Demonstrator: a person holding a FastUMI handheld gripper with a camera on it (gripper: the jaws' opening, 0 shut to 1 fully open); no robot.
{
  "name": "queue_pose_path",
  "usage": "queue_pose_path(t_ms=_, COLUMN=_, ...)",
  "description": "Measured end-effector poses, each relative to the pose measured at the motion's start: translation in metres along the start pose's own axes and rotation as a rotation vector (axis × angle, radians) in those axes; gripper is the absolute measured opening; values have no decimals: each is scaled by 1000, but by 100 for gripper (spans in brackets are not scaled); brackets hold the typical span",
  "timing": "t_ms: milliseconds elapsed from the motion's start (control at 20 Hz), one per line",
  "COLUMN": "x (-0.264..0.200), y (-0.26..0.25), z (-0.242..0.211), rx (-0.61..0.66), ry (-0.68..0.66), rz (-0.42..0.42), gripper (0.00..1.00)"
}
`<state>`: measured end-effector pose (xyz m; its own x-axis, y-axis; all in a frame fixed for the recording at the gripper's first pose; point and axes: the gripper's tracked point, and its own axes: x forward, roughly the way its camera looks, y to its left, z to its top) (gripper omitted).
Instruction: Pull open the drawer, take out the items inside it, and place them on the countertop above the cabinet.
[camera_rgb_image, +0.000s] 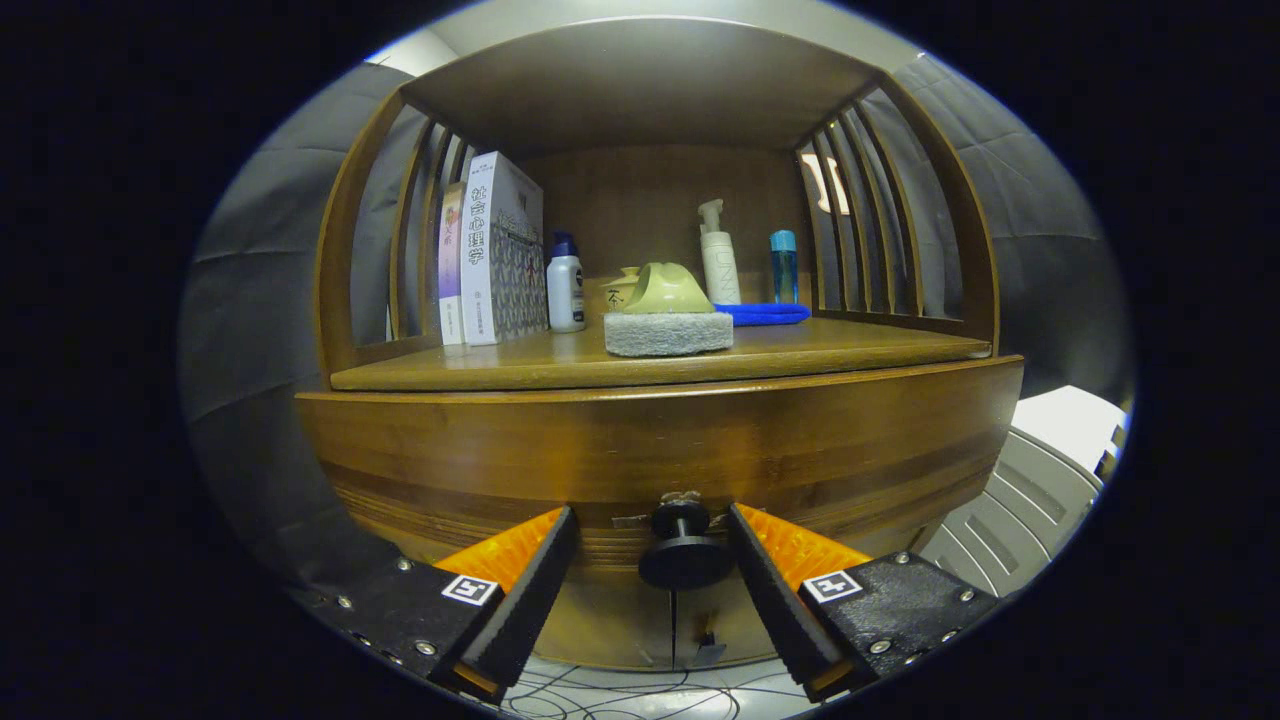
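**Lining up on the drawer knob**

Straddling the knob (686, 550), the hand-held gripper (652, 545) stood wide open with nothing in its grasp; one finger sat to each side of the knob, near it but apparently not pressing on it. That placement looked chosen so that a simple closing would catch the knob's narrow stem behind its round cap, giving a firm hold for pulling straight back.

The knob projected from the wooden drawer (660, 450) front, which appeared fully closed, flush under the desk (860, 350) surface of the cabinet. Whatever lay inside was hidden, so the task seemed barely begun.

Above, the desk already carried a sponge (668, 332) near its front edge with a pale green object (668, 290) on top, two upright books (490, 260) to one side, a small white bottle (565, 285), a pump bottle (720, 260), a blue bottle (784, 265) and a folded blue cloth (765, 314). Free space remained beside the sponge. Loose cables (620, 700) lay on the floor below the drawer, clear of the pull path by the look of it.
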<state>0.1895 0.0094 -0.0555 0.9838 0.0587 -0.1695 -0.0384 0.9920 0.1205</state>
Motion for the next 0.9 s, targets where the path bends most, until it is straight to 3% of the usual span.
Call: queue_pose_path(t_ms=900, x=19, y=-2, z=5, rx=21, ry=6, rz=-2, gripper=95)
